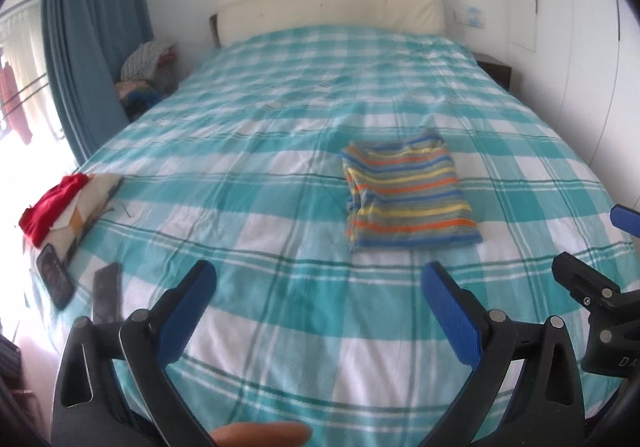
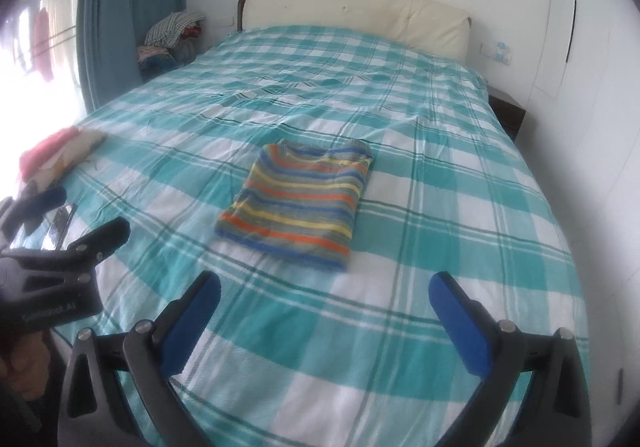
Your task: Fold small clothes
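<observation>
A small striped garment (image 1: 408,193), in grey, orange, yellow and blue, lies folded into a neat rectangle on the teal-and-white checked bed cover (image 1: 256,175). It also shows in the right wrist view (image 2: 298,203). My left gripper (image 1: 318,279) is open and empty, above the near part of the bed, short of the garment and to its left. My right gripper (image 2: 326,289) is open and empty, just short of the garment's near edge. Each gripper appears at the edge of the other's view.
A folded pile with a red cloth (image 1: 56,207) lies at the bed's left edge, with two dark phones (image 1: 106,291) near it. A clothes heap (image 1: 146,75) sits by the blue curtain (image 1: 88,39). Cream headboard (image 1: 332,7) and white walls lie beyond.
</observation>
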Motion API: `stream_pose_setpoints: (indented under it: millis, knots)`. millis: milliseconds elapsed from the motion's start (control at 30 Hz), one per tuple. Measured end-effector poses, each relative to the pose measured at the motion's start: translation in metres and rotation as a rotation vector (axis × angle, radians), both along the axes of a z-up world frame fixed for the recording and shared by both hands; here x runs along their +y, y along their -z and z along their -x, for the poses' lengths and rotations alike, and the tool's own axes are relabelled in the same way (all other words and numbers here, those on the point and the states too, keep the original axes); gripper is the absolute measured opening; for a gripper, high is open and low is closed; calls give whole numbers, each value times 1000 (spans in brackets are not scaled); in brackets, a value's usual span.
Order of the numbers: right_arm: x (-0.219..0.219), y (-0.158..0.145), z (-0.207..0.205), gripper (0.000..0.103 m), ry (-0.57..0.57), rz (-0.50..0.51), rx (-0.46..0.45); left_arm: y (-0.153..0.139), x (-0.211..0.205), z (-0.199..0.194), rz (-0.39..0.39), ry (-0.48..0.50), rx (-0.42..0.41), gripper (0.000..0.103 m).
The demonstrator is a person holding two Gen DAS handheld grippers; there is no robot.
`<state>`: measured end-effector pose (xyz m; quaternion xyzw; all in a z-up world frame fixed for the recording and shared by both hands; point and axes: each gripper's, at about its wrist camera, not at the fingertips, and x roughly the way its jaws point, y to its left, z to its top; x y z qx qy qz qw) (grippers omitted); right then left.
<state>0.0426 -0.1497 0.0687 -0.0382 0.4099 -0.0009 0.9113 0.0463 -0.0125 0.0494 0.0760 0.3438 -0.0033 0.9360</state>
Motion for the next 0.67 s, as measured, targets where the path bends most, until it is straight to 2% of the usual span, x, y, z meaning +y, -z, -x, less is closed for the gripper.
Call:
stream_pose_setpoints:
  millis: [233,433,667]
  knots:
    - [6,-4,20,102,24,43,17,0,-6,13,-32,15,-17,102]
    - [-2,-5,25,102,49,42,10,4,-6,16,54,68,17,103]
    - [-9,2,23,103,62,13,23,4,-12,21,47,72,-9,103]
